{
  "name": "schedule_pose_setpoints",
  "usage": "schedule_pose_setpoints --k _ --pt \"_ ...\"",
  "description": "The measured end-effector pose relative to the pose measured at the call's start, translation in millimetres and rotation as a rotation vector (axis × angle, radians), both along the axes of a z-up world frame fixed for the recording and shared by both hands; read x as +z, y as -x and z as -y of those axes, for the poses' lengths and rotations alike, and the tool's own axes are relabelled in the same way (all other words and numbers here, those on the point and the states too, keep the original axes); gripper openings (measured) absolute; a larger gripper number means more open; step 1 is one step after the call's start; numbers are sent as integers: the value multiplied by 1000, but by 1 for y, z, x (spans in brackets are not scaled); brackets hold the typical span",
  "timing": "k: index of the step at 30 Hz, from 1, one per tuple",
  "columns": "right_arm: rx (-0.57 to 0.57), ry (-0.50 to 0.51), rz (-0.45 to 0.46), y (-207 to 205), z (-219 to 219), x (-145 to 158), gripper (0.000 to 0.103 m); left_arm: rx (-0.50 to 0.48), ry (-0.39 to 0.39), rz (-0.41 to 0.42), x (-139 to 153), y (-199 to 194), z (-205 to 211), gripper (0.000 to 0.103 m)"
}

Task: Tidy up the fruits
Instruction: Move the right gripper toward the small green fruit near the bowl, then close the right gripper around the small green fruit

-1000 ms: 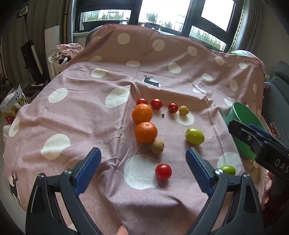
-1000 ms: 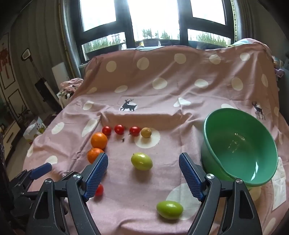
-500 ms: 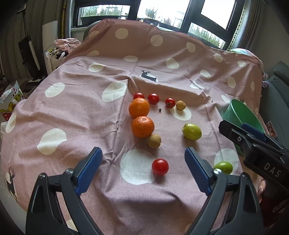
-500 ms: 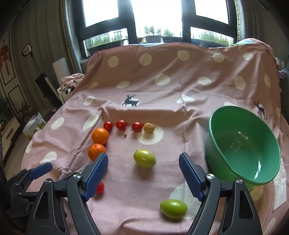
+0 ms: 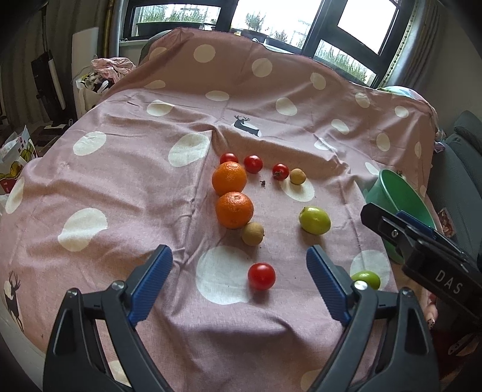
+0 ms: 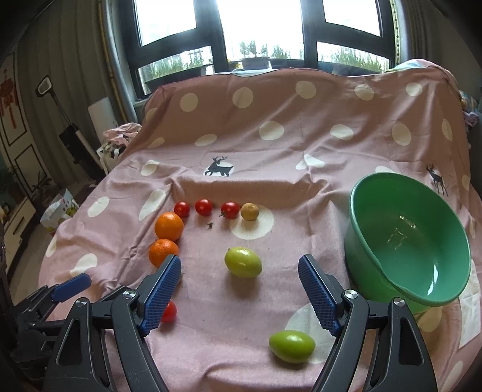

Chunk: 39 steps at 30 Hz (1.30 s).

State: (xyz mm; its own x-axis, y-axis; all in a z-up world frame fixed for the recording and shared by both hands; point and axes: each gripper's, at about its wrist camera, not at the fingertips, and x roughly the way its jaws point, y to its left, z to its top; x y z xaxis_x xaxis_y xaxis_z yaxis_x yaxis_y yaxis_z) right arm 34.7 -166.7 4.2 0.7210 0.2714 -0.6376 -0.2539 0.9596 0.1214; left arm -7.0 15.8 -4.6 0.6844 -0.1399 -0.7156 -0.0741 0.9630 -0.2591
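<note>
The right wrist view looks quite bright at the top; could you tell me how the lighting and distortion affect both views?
Right wrist view: the windows are blown out white, and the green bowl shows glare inside. Left wrist view: soft daylight, a faint shadow under the near tomato. Both views bend at the edges and darken in the corners.

We list: matt pink cloth (image 6: 301,156), creased, filling mid-frame; glossy green plastic bowl (image 6: 446,271), right; shiny smooth tomatoes (image 6: 204,207), centre-left; dimpled oranges (image 6: 168,226); ribbed blue pads (image 6: 161,291) on matt black plastic gripper arms, bottom.
</note>
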Motion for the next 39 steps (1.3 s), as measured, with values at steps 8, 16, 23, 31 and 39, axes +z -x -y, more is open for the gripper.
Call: schedule_pose_setpoints --k 8,16,23,31,39 --pt "-8 -82 -88 -8 12 -5 82 -12 80 -18 1 1 -12 90" --pt "-21 -112 -124 -12 21 -8 78 -42 74 -27 1 0 -3 85" --pt "-20 -101 -138 -13 21 -10 78 -64 39 -39 -1 0 7 82" --pt "-49 -53 -195 -8 27 -17 73 -124 43 -55 -4 0 20 82" --pt "-109 -69 -240 2 47 -26 61 -230 138 -81 -12 1 45 82"
